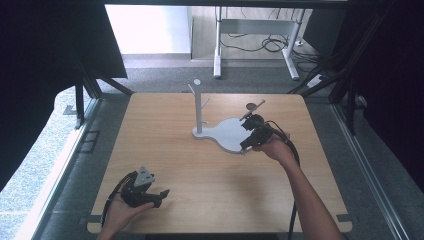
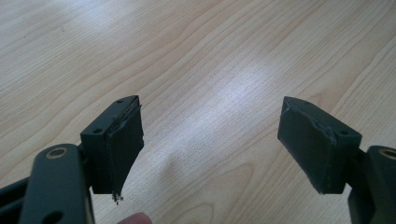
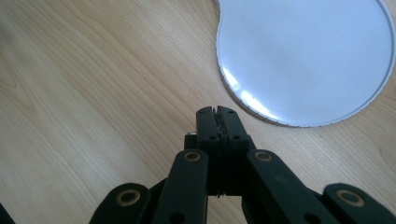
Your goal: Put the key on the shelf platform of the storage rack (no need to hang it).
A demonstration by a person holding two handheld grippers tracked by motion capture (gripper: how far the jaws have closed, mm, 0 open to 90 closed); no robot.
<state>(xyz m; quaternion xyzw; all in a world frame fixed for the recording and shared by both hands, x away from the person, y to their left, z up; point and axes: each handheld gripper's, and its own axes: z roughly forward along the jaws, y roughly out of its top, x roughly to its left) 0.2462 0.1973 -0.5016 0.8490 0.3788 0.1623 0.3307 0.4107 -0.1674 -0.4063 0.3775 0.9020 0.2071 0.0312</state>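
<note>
A white stand (image 1: pixel 227 132), with a flat, lobed base plate and a thin upright post bearing short side pegs at its left end, lies on the wooden worktop (image 1: pixel 190 175), right of centre.

The wooden tabletop (image 1: pixel 200 170) stands on grey carpet (image 1: pixel 165 75). Beyond its far edge a white desk frame (image 1: pixel 256 35) rests on the floor, with black cables (image 1: pixel 265 44) looped beneath it. Dark curtains (image 1: pixel 45 60) hang at both sides.
</note>
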